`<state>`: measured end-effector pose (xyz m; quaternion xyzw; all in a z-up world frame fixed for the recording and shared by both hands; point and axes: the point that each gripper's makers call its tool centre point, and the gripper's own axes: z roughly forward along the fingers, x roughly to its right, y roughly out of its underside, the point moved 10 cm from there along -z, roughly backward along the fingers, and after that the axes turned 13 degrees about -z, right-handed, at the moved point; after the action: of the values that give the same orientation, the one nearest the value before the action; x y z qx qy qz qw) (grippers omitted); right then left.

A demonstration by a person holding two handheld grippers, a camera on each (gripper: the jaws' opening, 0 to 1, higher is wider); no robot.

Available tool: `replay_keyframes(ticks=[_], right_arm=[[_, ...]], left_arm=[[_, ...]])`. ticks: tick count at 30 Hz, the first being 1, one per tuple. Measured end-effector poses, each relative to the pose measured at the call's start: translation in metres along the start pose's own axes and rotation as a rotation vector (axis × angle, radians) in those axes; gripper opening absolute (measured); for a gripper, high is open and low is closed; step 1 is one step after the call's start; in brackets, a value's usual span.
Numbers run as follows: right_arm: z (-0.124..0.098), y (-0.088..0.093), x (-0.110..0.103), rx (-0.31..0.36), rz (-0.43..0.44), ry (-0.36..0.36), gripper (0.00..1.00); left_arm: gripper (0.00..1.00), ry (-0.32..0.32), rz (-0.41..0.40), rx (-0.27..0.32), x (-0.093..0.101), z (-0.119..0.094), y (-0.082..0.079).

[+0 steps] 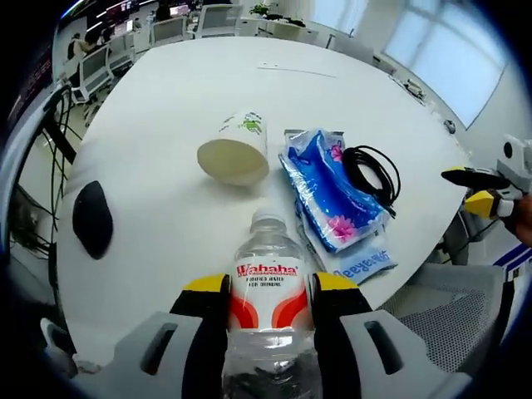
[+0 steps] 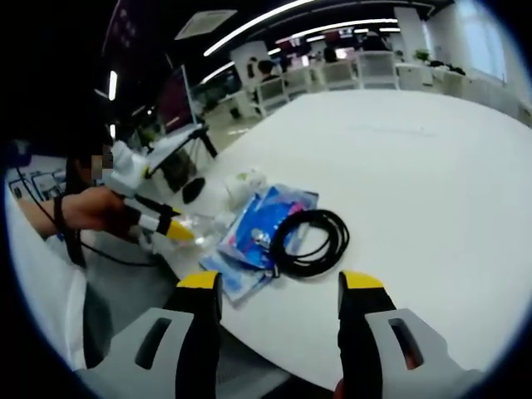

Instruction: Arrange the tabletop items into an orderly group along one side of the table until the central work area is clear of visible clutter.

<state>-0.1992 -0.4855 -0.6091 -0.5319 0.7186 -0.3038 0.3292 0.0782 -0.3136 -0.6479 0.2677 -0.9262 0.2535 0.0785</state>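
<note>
Left gripper (image 1: 271,287) clamped on bottle (image 1: 268,291), upright, at near table (image 1: 166,108) edge. Cup (image 1: 235,150) on its side just ahead; tissue packs (image 1: 331,189) and cable (image 1: 371,174) ahead-right. Right gripper (image 2: 279,287) wide open, empty, cable (image 2: 309,241) straight ahead.

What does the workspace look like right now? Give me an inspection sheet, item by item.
Surface: white table, mostly bare at its far side.
Job's things: water bottle; paper cup on its side; blue tissue packs stacked.
Clutter: black mouse near the edge.
Grippers: left gripper shut on the bottle; right gripper open, holding nothing.
Cables: coiled black cable lying partly on the tissue packs.
Surroundings: office chairs, windows.
</note>
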Motion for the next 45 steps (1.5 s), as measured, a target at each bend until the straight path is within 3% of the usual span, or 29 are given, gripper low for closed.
replay_keyframes(ticks=[5,13,20,28,34,39,45], right_arm=[[-0.004,-0.001,-0.003,0.025,0.007,0.005,0.54],[-0.008,0.007,-0.005,0.002,0.011,0.002,0.54],[0.003,0.0,-0.011,0.013,0.01,-0.039,0.54],[0.05,-0.026,-0.03,0.043,0.066,-0.178,0.5],[0.097,-0.051,-0.058,-0.034,-0.084,-0.29,0.49],[0.131,-0.066,-0.071,-0.062,-0.128,-0.35,0.48],[0.158,-0.07,-0.068,-0.112,-0.128,-0.36,0.42]], left_arm=[[0.38,-0.004,0.005,0.013,0.001,-0.003,0.003],[0.38,-0.007,0.0,0.034,-0.001,-0.005,0.007],[0.38,-0.012,0.004,0.047,-0.004,-0.006,0.009],[0.38,-0.007,0.003,0.057,-0.007,-0.006,0.011],[0.38,-0.002,-0.002,0.06,-0.007,-0.006,0.011],[0.38,0.002,-0.005,0.062,-0.008,-0.006,0.011],[0.38,0.005,0.0,0.059,-0.007,-0.006,0.015]])
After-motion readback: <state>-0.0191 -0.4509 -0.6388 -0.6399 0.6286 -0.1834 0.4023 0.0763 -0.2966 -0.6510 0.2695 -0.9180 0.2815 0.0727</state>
